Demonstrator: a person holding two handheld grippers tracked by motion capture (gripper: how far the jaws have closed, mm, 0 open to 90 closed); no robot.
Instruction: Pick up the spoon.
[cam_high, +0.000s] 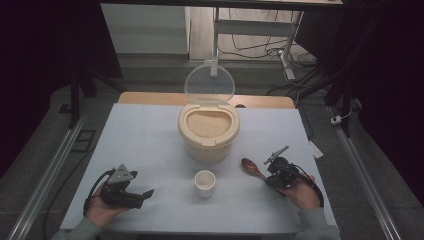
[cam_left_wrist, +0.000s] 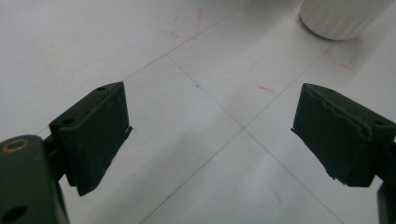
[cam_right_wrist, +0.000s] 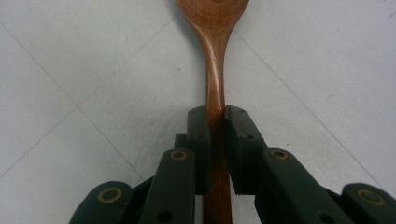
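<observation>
A cream rice bin (cam_high: 208, 131) stands at the table's middle, its clear lid (cam_high: 209, 82) tipped up and rice showing inside. In front of it stands a small white cup (cam_high: 205, 183), whose base shows in the left gripper view (cam_left_wrist: 343, 18). A brown wooden spoon (cam_high: 253, 168) lies right of the cup, bowl toward the bin. My right gripper (cam_high: 274, 176) is shut on the spoon's handle (cam_right_wrist: 215, 93). My left gripper (cam_high: 145, 195) rests at the front left, jaws wide open above bare table (cam_left_wrist: 210, 126), with nothing between them.
The white table cover (cam_high: 150, 145) carries thin grid lines and faint red marks. Beyond the table's far edge are a metal stand (cam_high: 287, 45) and cables on the floor. Rails run along both sides of the table.
</observation>
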